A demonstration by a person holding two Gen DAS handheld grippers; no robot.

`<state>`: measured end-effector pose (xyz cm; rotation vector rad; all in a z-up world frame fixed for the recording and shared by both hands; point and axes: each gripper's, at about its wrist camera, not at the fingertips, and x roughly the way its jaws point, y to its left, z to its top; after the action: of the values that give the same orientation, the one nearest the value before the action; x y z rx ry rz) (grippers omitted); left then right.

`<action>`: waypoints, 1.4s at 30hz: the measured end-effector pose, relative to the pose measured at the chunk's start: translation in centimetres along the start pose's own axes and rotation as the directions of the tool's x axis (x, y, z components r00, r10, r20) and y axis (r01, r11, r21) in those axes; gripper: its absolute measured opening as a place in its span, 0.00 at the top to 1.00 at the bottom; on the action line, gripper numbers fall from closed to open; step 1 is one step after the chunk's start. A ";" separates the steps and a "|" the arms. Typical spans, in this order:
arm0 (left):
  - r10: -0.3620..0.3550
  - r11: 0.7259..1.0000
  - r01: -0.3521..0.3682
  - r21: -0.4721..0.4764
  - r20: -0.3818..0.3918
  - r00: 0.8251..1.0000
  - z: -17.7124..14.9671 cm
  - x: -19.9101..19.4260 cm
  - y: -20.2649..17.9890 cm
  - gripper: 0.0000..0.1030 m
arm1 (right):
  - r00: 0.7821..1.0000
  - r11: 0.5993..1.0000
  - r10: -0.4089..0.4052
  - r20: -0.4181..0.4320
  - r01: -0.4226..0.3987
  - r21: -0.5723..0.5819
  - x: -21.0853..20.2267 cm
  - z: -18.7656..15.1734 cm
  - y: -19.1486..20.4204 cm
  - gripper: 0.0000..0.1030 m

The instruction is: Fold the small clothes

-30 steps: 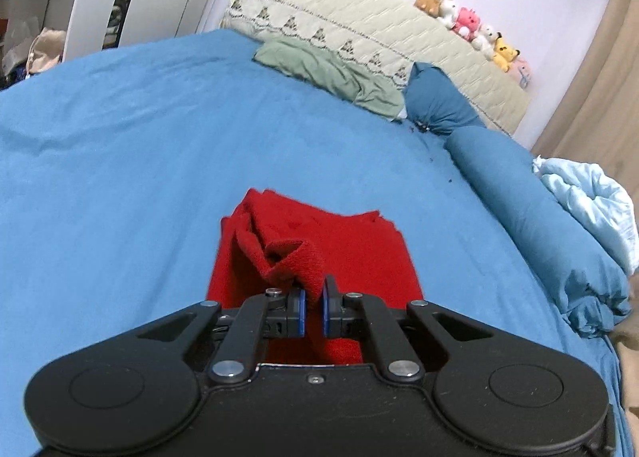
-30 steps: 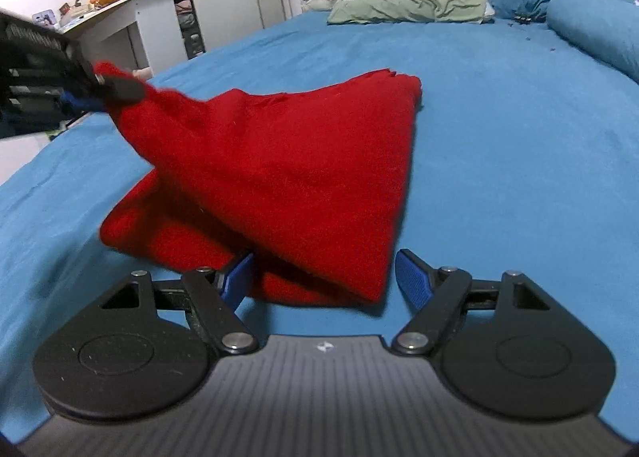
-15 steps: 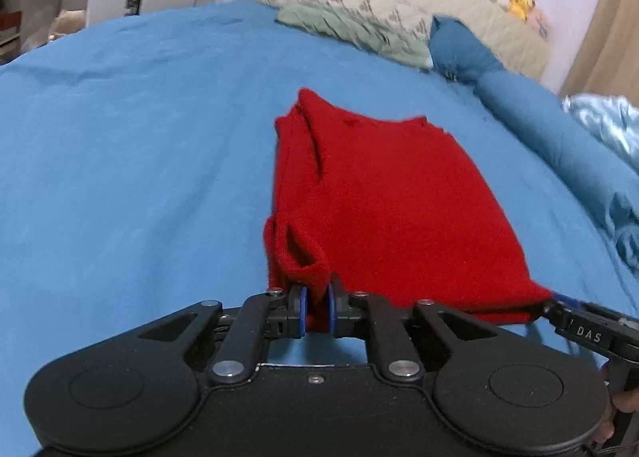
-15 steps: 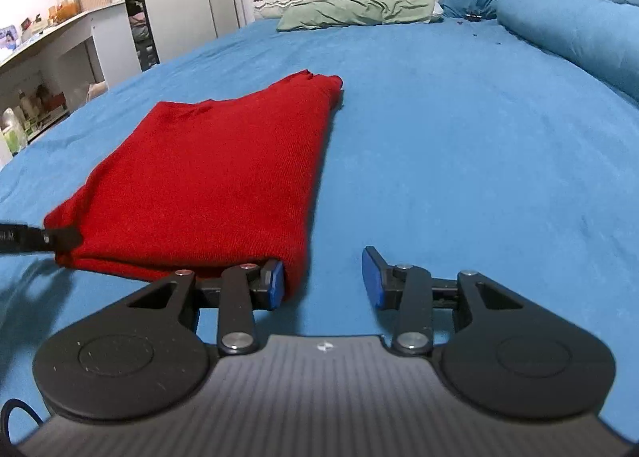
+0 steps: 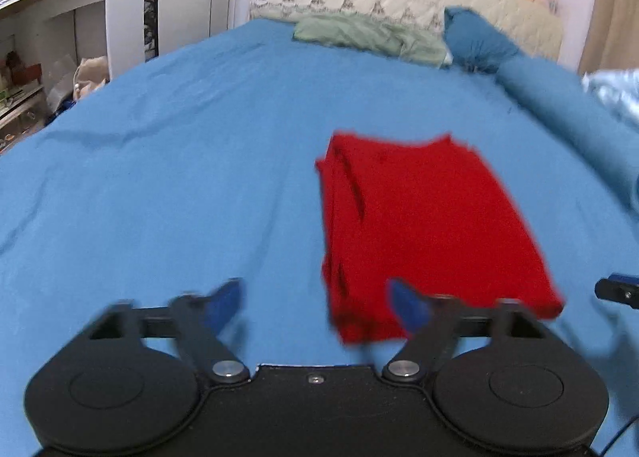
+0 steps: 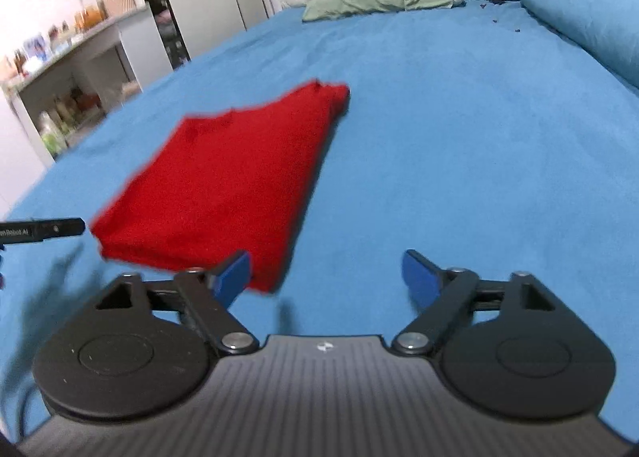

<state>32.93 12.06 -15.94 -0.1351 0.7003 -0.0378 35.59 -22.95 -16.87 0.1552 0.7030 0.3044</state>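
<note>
The right gripper [image 6: 325,275] hangs over the blue bedsheet [image 6: 459,145] with jaws spread wide and nothing between them. The folded red garment [image 6: 231,177] lies flat ahead-left, apparently just behind the left finger. The left gripper [image 6: 44,231] pokes in beside it

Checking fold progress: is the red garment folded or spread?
Folded: the red garment lies as a compact rectangle on the blue bed, layered edges visible along one side.

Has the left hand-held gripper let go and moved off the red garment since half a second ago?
Yes. The left hand-held gripper is open and has backed away leftward; the folded red garment lies flat on the blue bedsheet.
</note>
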 end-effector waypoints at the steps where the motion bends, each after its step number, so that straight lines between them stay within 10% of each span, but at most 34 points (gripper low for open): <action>1: -0.010 1.000 0.010 -0.005 0.023 1.000 1.1 -0.1 0.0 0.03 | 1.000 1.000 0.022 0.001 -0.022 0.021 -0.3 1.2 -0.3 0.00; 8: -0.167 0.985 0.163 -0.065 -0.064 0.984 8.0 6.4 -0.1 0.01 | 0.973 0.966 0.194 -0.122 -0.168 0.198 4.1 9.2 -1.1 0.00; 16: -0.169 0.986 0.167 -0.025 -0.185 0.968 7.6 13.0 -0.5 0.03 | 0.950 0.958 0.202 -0.237 -0.141 0.249 12.9 9.2 0.4 0.00; 23: -0.263 0.963 0.239 -0.122 -0.243 0.934 6.9 15.0 -0.4 0.60 | 0.954 0.954 0.211 -0.211 -0.155 0.257 15.0 7.7 0.9 0.51; 33: -0.315 0.948 0.318 -0.010 -0.155 0.936 7.7 5.3 -5.4 0.76 | 0.973 0.960 0.209 -0.102 -0.184 0.212 6.0 8.4 2.1 0.65; 42: -0.334 0.936 0.350 0.042 -0.215 0.918 -2.4 -1.4 -11.4 0.75 | 0.985 0.982 0.093 -0.143 -0.067 0.178 -5.6 0.6 0.0 0.64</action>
<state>30.45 0.62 -15.32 -0.1774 0.8739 -0.4218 31.91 -24.83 -12.97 0.3290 0.8748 0.3349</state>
